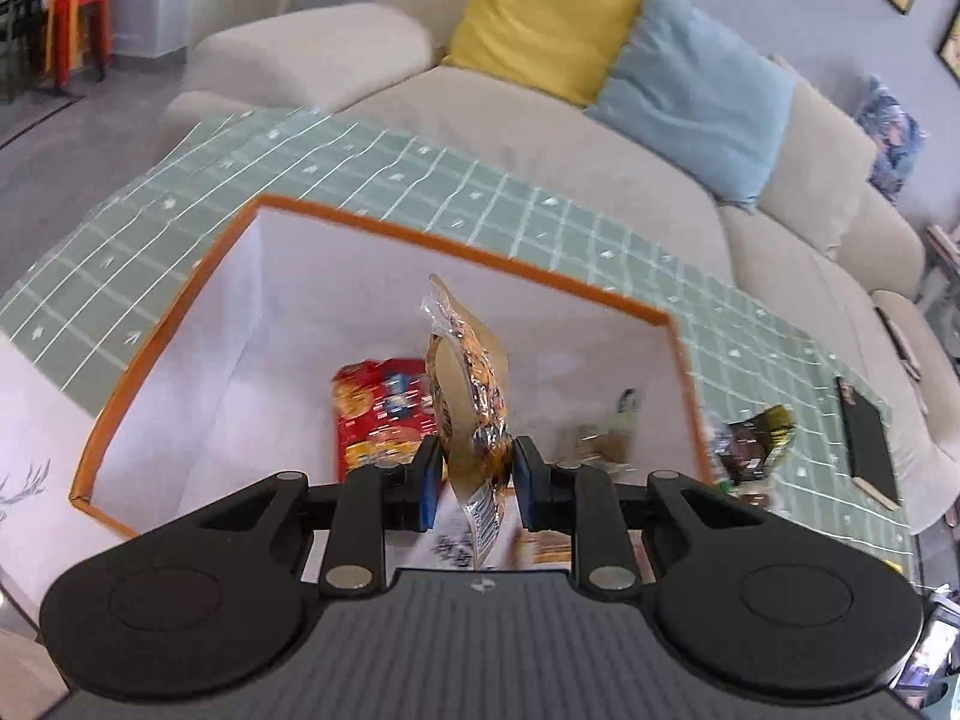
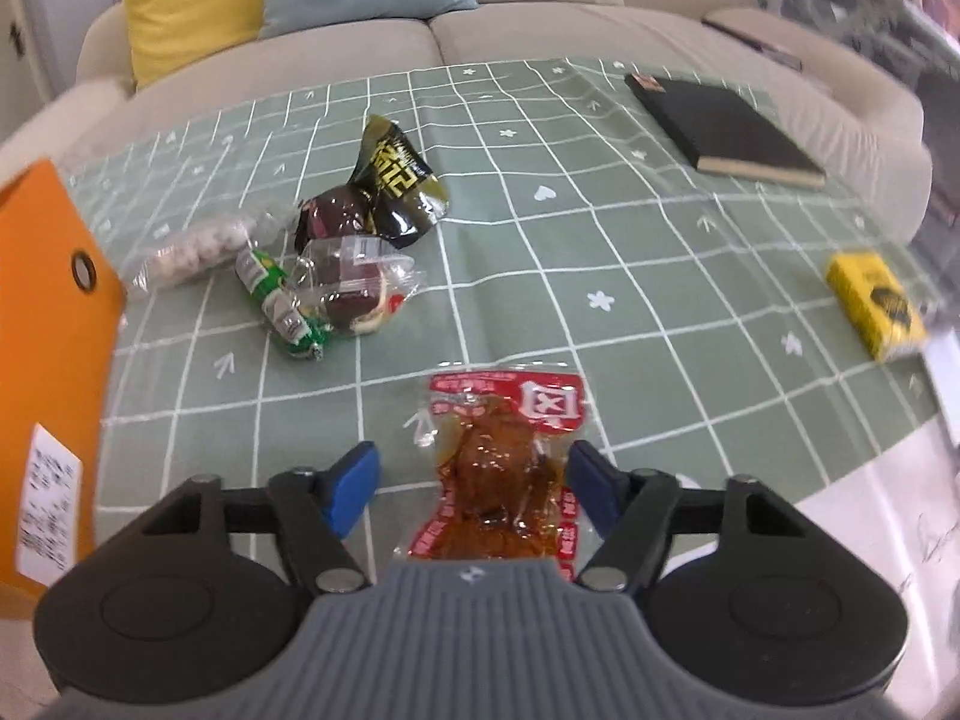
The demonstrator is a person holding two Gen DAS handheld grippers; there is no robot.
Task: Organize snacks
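The left gripper (image 1: 474, 468) is hanging over the open orange-rimmed storage box (image 1: 384, 228), its blue fingers (image 1: 427, 480) pinching a clear snack packet (image 1: 471, 396) of brown glazed pieces that is standing upright between them. Down on the white floor of the box a red snack bag (image 1: 378, 414) is lying, with another brownish packet (image 1: 606, 438) sitting further right, too blurred to identify.

The right gripper (image 2: 474, 480) is pointing down at the desk (image 2: 600, 240), which is covered by a green grid-patterned cloth. Its fingers (image 2: 354, 486) are standing spread on either side of a red-and-clear packet of glazed meat (image 2: 504, 468) lying flat on the cloth; the right finger is sitting just at the packet's edge, the left one apart from it.

Further back a cluster of snacks is lying together: a black-and-gold packet (image 2: 396, 180), a bag of pale round pieces (image 2: 198, 246), a green-wrapped packet (image 2: 282, 306) and a clear-wrapped chocolate cake (image 2: 354, 288). The box's orange outer wall (image 2: 48, 312) is standing at the left. A black notebook (image 2: 720, 126) and a yellow pack (image 2: 876, 306) are lying well apart on the right, with a beige sofa (image 2: 540, 0) behind.
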